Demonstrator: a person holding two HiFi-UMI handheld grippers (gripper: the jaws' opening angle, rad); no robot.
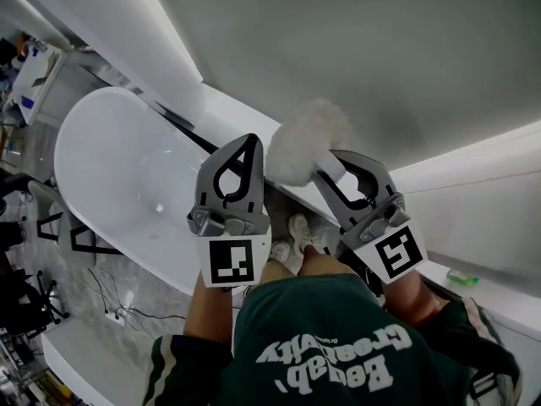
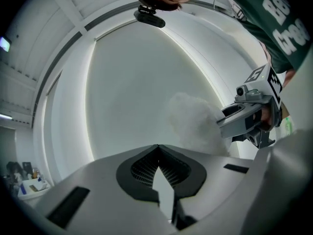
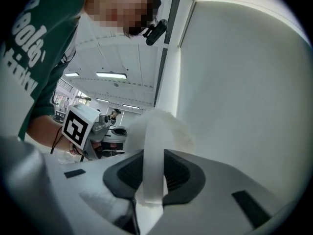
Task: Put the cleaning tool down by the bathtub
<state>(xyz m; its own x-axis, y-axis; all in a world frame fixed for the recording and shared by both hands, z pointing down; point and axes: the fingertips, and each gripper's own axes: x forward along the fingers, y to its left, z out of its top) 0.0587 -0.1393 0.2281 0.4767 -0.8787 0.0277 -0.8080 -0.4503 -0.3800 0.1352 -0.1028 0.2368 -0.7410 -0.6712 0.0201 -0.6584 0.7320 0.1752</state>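
Cleaning tool (image 1: 306, 142): round, fluffy white head on a flat white handle. It was held in the air in front of the grey wall (image 1: 380, 49), just right of the bathtub (image 1: 110, 167).

The right gripper (image 1: 336, 166) was clamped on the handle, its jaws partly closed around it. The left gripper (image 1: 250, 139) was just beside it on the left, jaws tip to tip and empty.

Only the right gripper view showed the handle strip running between the pads. The left gripper view showed only the fluffy head, from the side.

The head view alone showed the tub: white, oval, far left, on a grey marbled floor (image 1: 118, 269) with loose cables (image 1: 118, 311). A white ledge (image 1: 499, 290) ran along the wall, with a small green item (image 1: 462, 277) on it at near right.
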